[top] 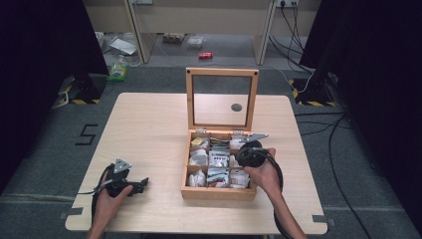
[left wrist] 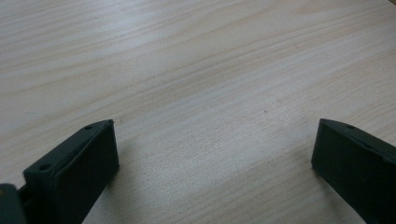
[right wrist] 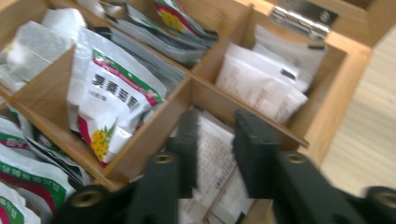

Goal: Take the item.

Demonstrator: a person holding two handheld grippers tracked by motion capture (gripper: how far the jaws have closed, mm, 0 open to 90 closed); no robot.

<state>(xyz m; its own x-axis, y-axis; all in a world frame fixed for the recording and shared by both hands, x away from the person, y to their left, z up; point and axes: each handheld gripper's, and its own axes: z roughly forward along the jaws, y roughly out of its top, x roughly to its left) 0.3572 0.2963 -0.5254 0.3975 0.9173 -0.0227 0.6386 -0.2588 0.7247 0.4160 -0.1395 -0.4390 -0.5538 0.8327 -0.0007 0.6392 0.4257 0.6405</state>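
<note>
We are working over a wooden box [top: 219,193] sitting at the centre of the high view, its glass-paned lid [top: 222,99] standing upright at the far side. Our right gripper [top: 245,147] is hanging over the box's right-hand column of compartments, jaws pointing down into it. In the right gripper view the two black jaws are standing fairly narrow, with a gap between them, and a white paper sachet [right wrist: 212,154] is lying in the compartment directly under and between them; the frame is blurred, so we cannot tell whether the pads are pressing on it.

Around that spot, the wooden dividers [right wrist: 154,135] are crowding the jaws closely: one wall is running just left of them, another crossing just above the jaw tips. Further white sachets [right wrist: 261,84] are filling the compartment at upper right, below a metal hinge [right wrist: 303,16]. At centre left, a white-and-green packet with a yellow flower print [right wrist: 112,102] is leaning up out of its compartment, and more green-edged packets [right wrist: 28,182] are lying at lower left.

Our left gripper [top: 142,184] is resting on the table [top: 149,129] at lower left of the high view, well apart from the box. In the left gripper view its jaws are standing wide, with bare wood between them.
</note>
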